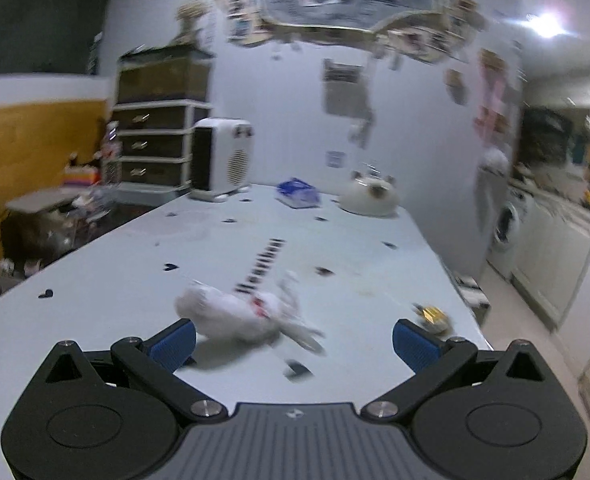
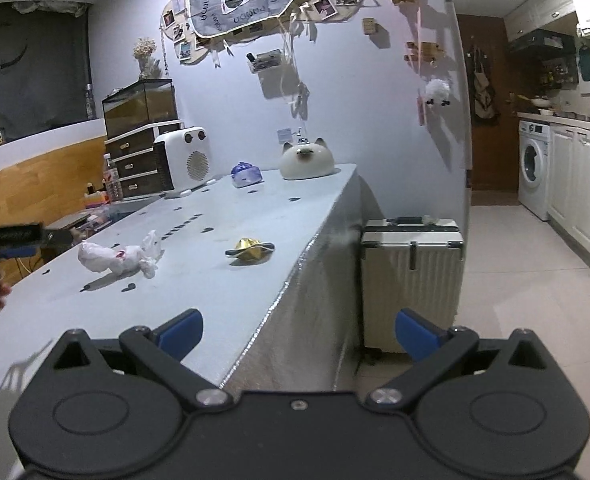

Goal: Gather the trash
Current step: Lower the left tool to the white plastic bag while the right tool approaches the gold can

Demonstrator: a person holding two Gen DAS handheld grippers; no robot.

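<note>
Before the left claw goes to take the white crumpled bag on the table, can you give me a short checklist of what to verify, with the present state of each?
1. Left claw open wide enough: ok, both blue pads spread apart.
2. Left claw empty: ok, nothing between the pads.
3. White crumpled bag lined up: ok, just ahead, toward the left pad.
4. Bag lies free on the table: ok, nothing on it.
5. Gold wrapper out of the way: ok, apart to the right of the bag.
6. Right claw clear of the path: ok, open, at the table edge.
</note>
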